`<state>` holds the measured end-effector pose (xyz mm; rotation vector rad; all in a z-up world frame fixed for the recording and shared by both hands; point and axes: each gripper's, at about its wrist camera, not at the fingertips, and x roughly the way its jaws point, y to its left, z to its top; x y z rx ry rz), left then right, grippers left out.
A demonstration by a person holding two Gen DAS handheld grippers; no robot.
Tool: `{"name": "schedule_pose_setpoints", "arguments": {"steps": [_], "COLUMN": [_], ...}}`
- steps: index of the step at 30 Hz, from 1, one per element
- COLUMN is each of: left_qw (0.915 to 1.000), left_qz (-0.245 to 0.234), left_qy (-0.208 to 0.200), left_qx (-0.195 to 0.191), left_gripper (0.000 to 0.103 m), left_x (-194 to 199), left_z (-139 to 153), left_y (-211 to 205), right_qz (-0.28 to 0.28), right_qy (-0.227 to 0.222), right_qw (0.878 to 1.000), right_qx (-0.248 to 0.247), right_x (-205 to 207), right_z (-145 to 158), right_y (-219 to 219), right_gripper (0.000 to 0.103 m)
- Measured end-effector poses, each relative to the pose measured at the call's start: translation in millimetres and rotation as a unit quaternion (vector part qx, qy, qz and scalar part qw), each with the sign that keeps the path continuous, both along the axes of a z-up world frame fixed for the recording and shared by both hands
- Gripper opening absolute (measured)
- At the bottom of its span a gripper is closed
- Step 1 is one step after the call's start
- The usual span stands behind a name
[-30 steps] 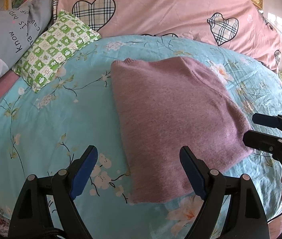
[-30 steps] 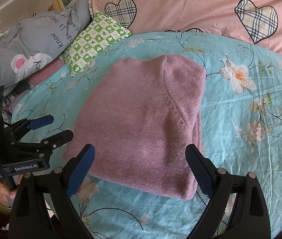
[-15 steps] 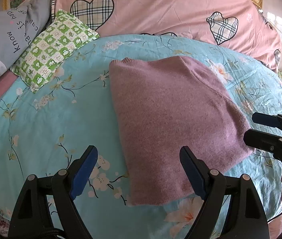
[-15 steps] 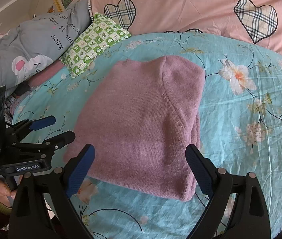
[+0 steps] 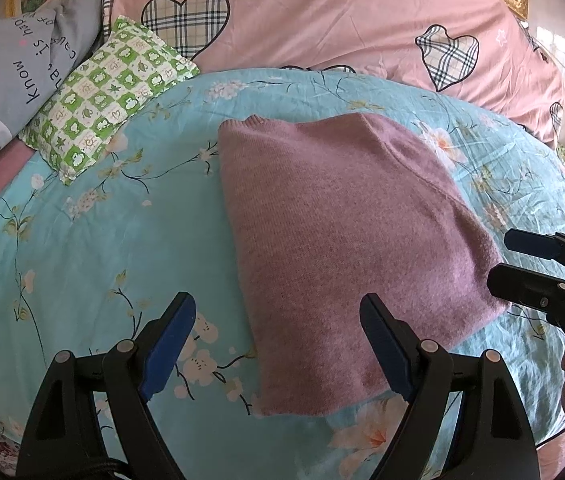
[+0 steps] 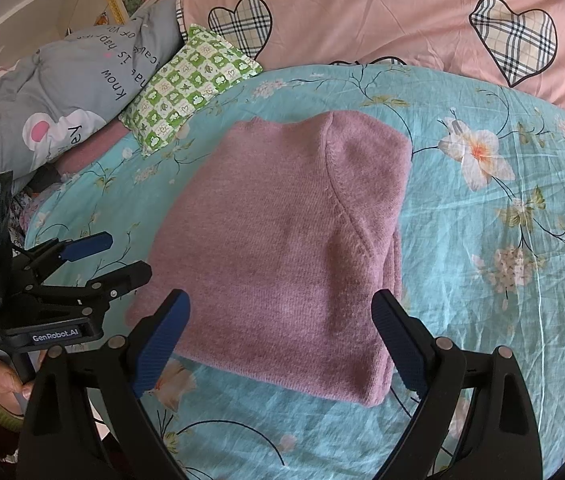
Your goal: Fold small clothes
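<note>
A mauve knit sweater (image 5: 342, 240) lies folded into a neat rectangle on the teal floral bedsheet (image 5: 94, 240). It also shows in the right wrist view (image 6: 290, 248). My left gripper (image 5: 278, 344) is open and empty, held above the sweater's near left corner. It shows from the side in the right wrist view (image 6: 120, 258). My right gripper (image 6: 282, 344) is open and empty above the sweater's near edge. It shows in the left wrist view (image 5: 510, 258) beside the sweater's right corner. Neither gripper touches the cloth.
A green checked pillow (image 5: 106, 96) lies at the back left beside a grey printed quilt (image 6: 58, 92). A pink quilt with plaid hearts (image 5: 322, 20) is piled along the back. The sheet (image 6: 502, 240) stretches to the right of the sweater.
The sweater lies as before. Both grippers stay open and have hardly moved; the views have shifted only slightly.
</note>
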<state>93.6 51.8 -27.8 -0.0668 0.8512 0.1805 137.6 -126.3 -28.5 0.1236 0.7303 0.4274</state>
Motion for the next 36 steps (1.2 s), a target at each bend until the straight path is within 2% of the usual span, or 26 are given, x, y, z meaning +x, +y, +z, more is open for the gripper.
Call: {"name": "schedule_pose_setpoints", "arguments": {"steps": [36], "left_qw": [1.0000], "left_qz": [0.003], "left_qy": [-0.002], "left_qx": [-0.006], "left_gripper": [0.085], "left_x": [7], "left_z": [4], "left_y": [7], "right_qz": [0.018], "right_qy": [-0.001], "right_qw": [1.000], "right_qx": [-0.008], "right_x": [12], "right_z": [4], "right_y": [-1], "right_gripper": [0.092]}}
